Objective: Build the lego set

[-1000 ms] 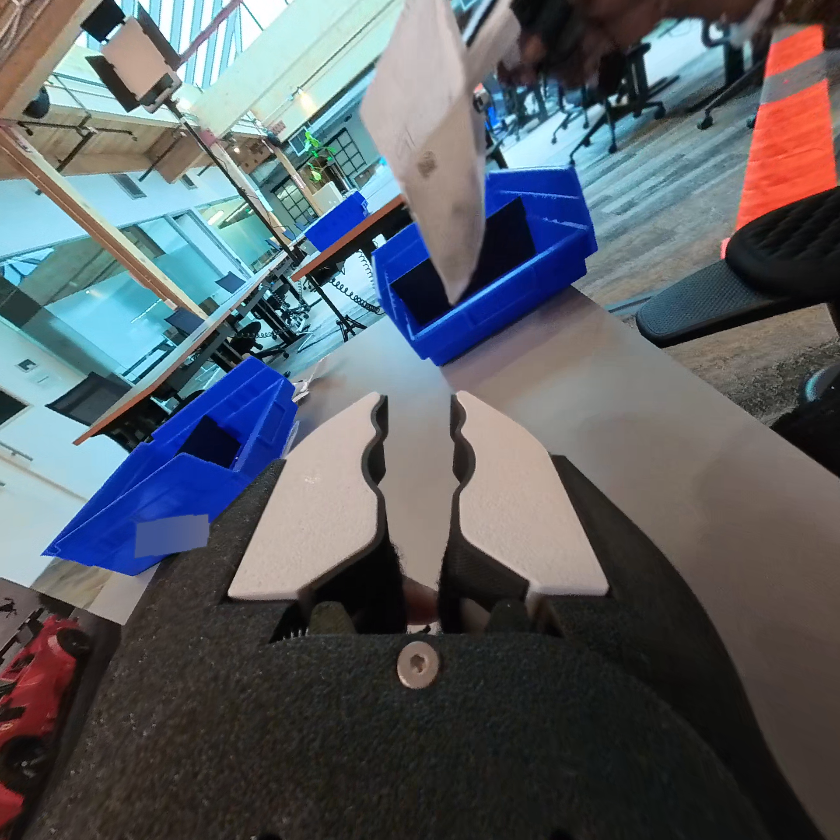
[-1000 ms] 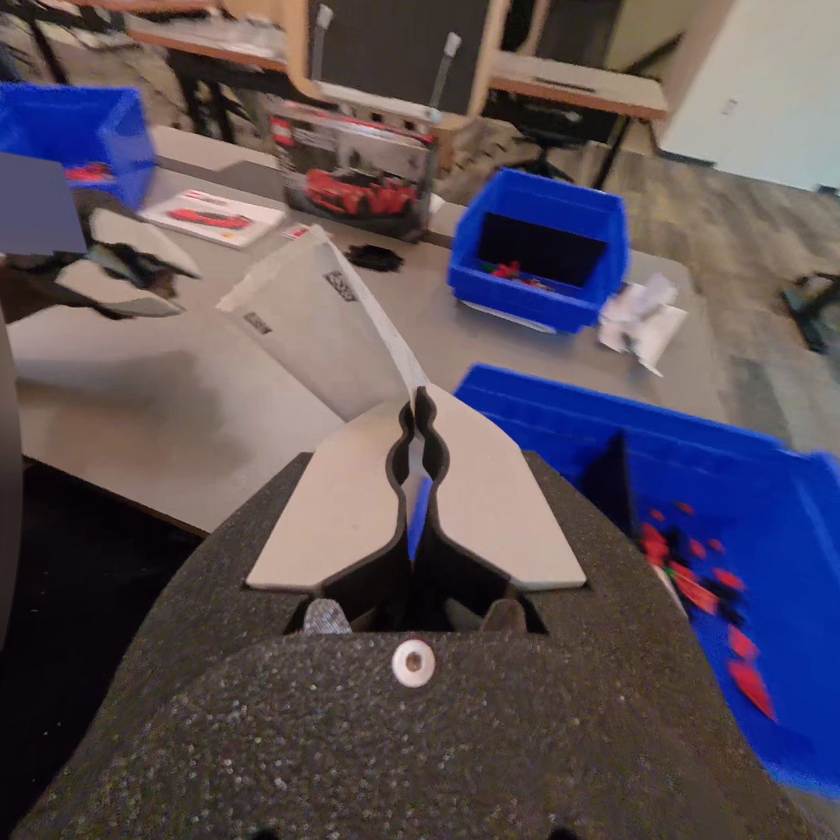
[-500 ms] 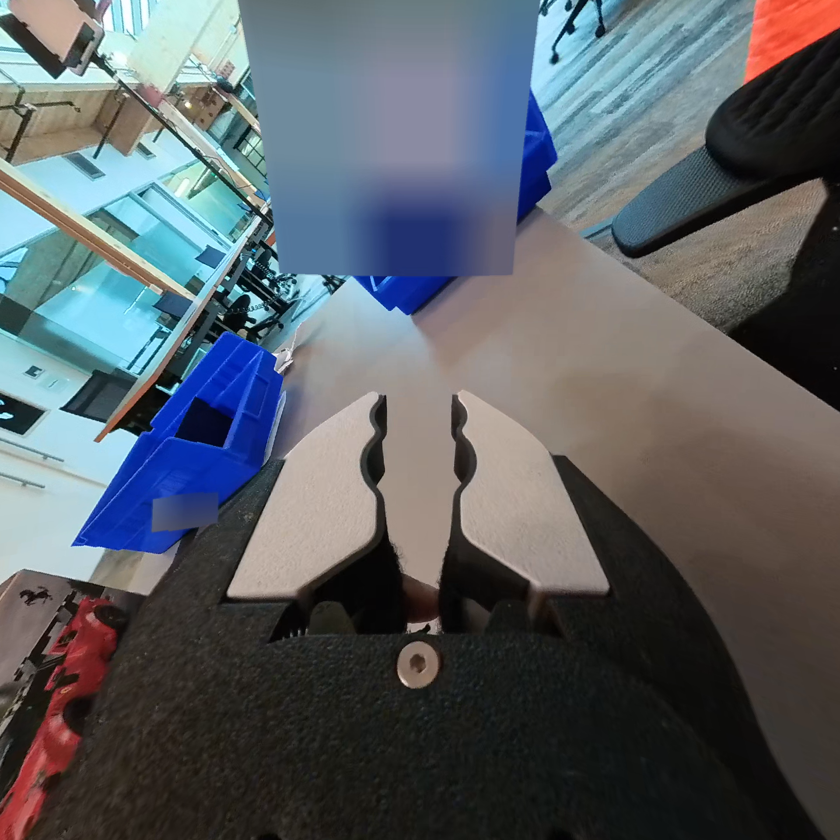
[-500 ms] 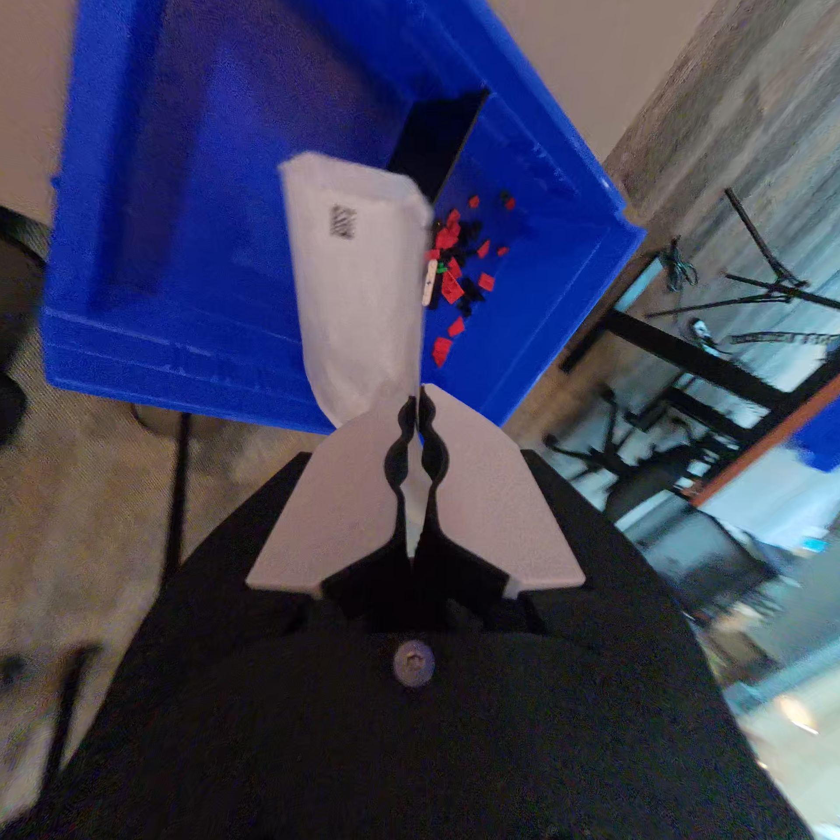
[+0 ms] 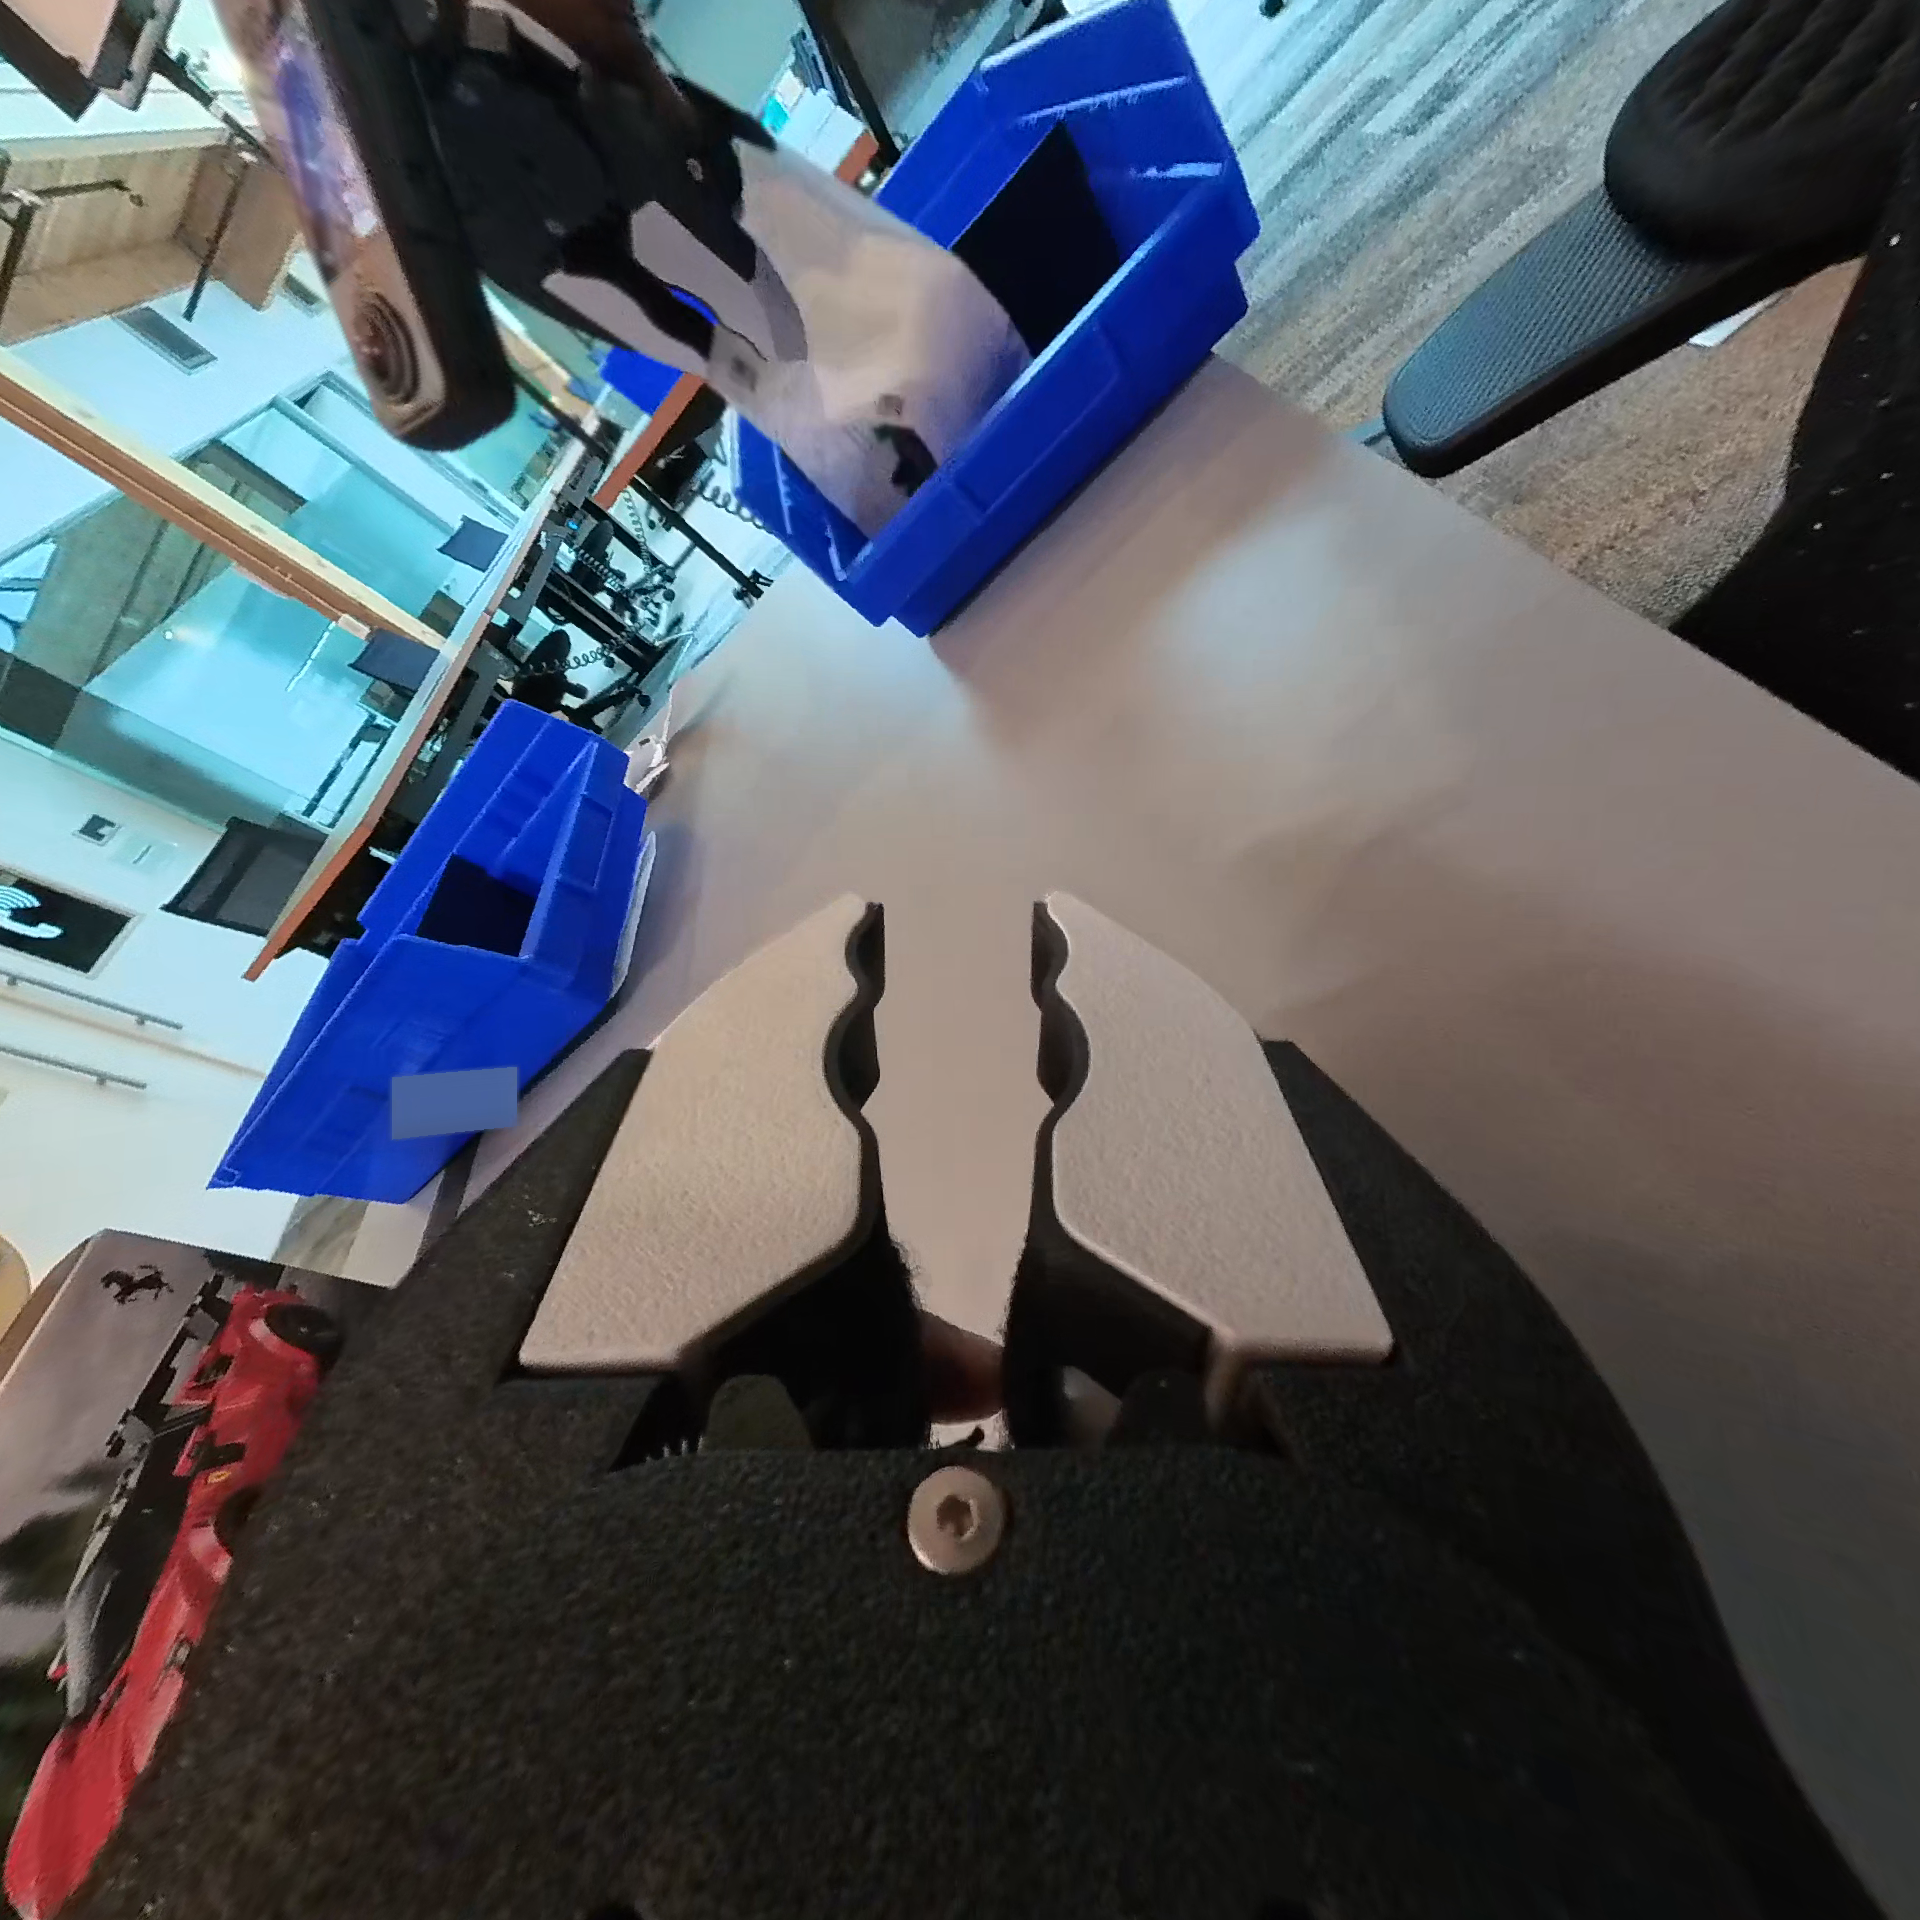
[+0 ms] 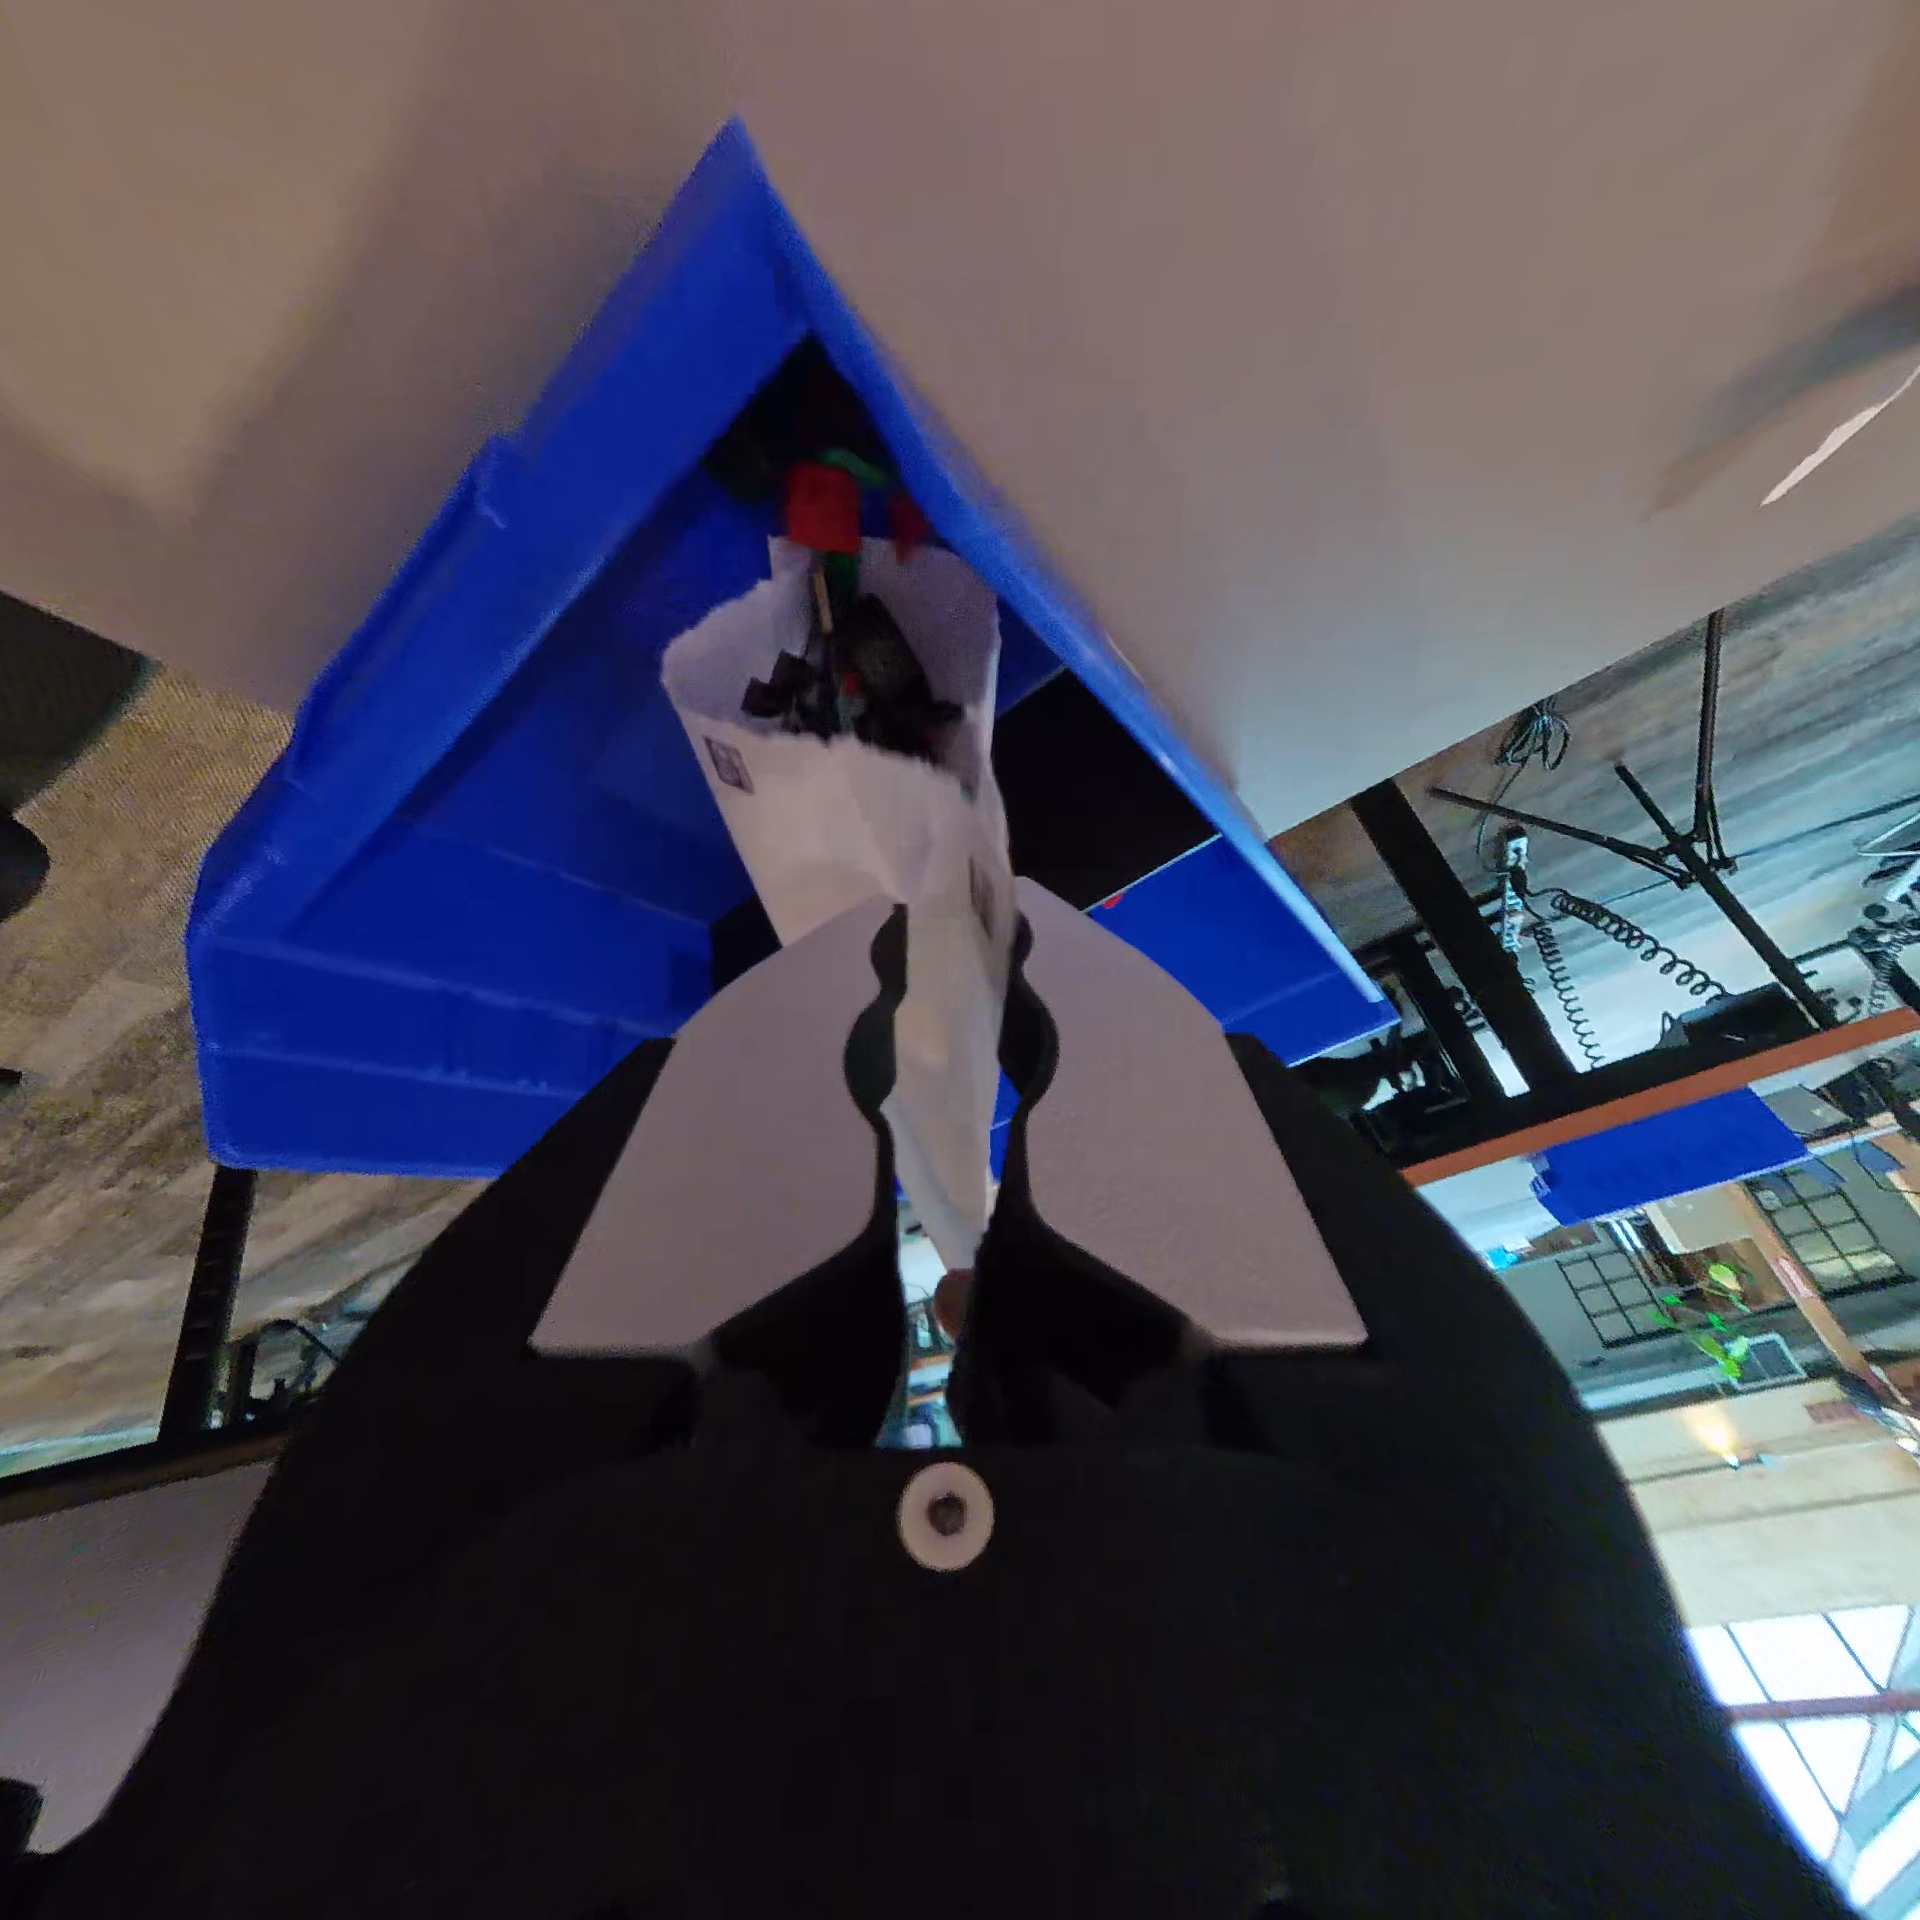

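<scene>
We see the right tongs [image 6: 951,935] holding a white paper bag [image 6: 831,790]. The bag sits between the two fingers, which look pressed on it, though the picture is a bit blurry. The bag's open end hangs over a blue bin [image 6: 436,935], and small red and black pieces [image 6: 831,582] spill from it. Our left tongs [image 5: 956,925] are partly open and hold nothing, low over the bare desk [image 5: 1299,831], well apart from the bag.

Grey table [image 5: 1299,831] with blue bins [image 5: 457,997]
</scene>
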Available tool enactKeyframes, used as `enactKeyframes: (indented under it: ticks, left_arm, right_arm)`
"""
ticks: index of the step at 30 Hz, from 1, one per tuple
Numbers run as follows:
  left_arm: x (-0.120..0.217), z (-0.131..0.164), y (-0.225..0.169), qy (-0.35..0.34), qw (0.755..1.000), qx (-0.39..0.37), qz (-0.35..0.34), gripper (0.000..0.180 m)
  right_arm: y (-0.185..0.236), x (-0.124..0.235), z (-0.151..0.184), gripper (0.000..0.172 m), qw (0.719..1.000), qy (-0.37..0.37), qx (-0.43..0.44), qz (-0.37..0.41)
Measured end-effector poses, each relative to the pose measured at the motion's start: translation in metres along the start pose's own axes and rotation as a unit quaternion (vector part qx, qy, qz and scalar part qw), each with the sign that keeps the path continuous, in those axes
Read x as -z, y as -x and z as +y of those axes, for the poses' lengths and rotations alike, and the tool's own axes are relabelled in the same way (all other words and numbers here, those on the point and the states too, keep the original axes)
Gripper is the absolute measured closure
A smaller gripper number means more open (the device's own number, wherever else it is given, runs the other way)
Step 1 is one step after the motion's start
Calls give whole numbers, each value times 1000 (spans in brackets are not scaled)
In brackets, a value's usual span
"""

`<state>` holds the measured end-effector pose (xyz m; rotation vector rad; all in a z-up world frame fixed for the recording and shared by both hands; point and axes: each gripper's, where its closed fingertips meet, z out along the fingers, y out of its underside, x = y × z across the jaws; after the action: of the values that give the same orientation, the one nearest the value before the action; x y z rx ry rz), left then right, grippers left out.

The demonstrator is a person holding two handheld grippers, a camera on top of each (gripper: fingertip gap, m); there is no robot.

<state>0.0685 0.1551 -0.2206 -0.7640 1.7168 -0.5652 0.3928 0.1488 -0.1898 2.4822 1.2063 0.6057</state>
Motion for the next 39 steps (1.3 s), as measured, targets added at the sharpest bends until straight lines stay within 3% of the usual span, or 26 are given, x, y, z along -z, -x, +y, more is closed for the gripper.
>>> enactKeyframes:
  ticks: [1, 6, 8, 10, 11, 13, 17, 25, 31, 35, 39]
  left_arm:
    - [0, 1, -1, 3, 1000, -4, 2, 154]
    - [-2, 3, -7, 10, 1000, -14, 14, 154]
    - [-3, 4, -9, 12, 1000, -13, 19, 154]
    - [-4, 5, -11, 12, 1000, -11, 24, 154]
    - [-5, 5, -12, 13, 1000, -11, 27, 154]
    - [-6, 5, -13, 13, 999, -13, 29, 154]
    - [-9, 4, -15, 14, 999, -18, 34, 154]
    - [-7, -1, -8, -6, 1000, 1, 19, 152]
    - [-10, 5, -13, 3, 1000, 0, 29, 152]
    - [-13, 7, -19, 7, 999, -1, 39, 152]
    - [-13, 6, -20, 4, 999, -1, 42, 152]
  right_arm:
    - [-1, -1, 0, 152, 1000, -8, -7, -1]
    - [-6, 4, 16, 116, 989, -130, -71, -8]
    - [-9, 17, 30, 88, 965, -230, -124, -7]
    - [-13, 29, 52, 70, 922, -332, -199, -9]
    - [-13, 29, 65, 70, 894, -378, -241, -20]
    - [-5, 8, 91, 88, 843, -426, -322, -70]
    - [25, -48, 99, 113, 796, -438, -383, -169]
    - [28, -63, 67, 130, 819, -438, -344, -134]
    - [22, -53, 64, 159, 832, -446, -315, -102]
    - [26, -45, 70, 166, 861, -404, -289, -113]
    - [32, -41, 84, 169, 899, -316, -271, -137]
